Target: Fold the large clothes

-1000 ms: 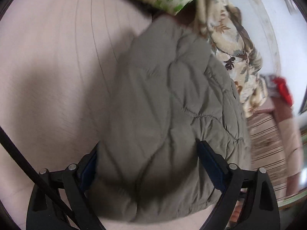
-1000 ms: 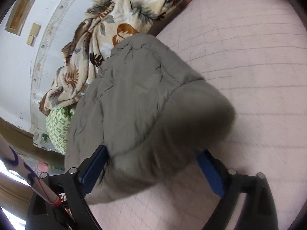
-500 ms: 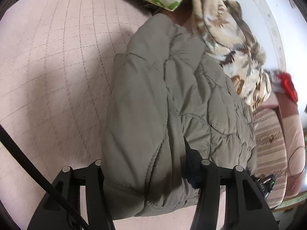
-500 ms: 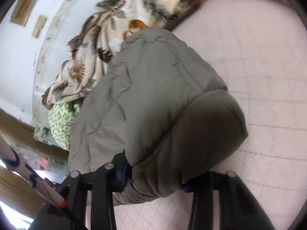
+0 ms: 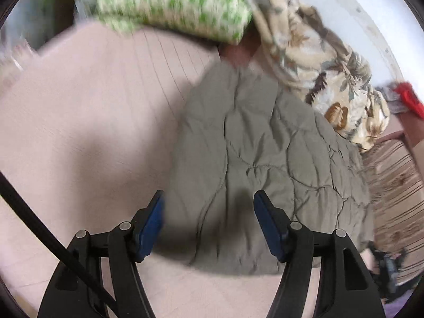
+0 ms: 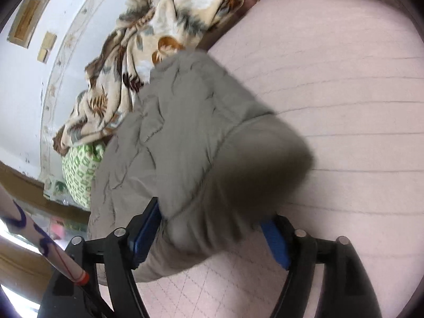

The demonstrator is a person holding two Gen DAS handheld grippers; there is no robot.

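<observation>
Both grippers' jaws, clamped on the quilted olive jacket (image 5: 265,164) half a second ago, have just been reopening: left gripper (image 5: 208,224) spread clear above it, right gripper (image 6: 212,234) loosely straddling its near end; jacket folded on pink mattress (image 5: 87,122), long axis toward the floral blanket (image 5: 326,74).

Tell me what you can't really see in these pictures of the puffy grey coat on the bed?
- Grey coat: its sleeves, collar and front are folded away out of sight in both views.
- Its near end is blurred in the right wrist view, so whether the right gripper fingers press on it is unclear.
- Green patterned pillow: smeared by blur in the left wrist view and cut off by the top edge.
- Red thing: too small and cut off at the right edge.
</observation>
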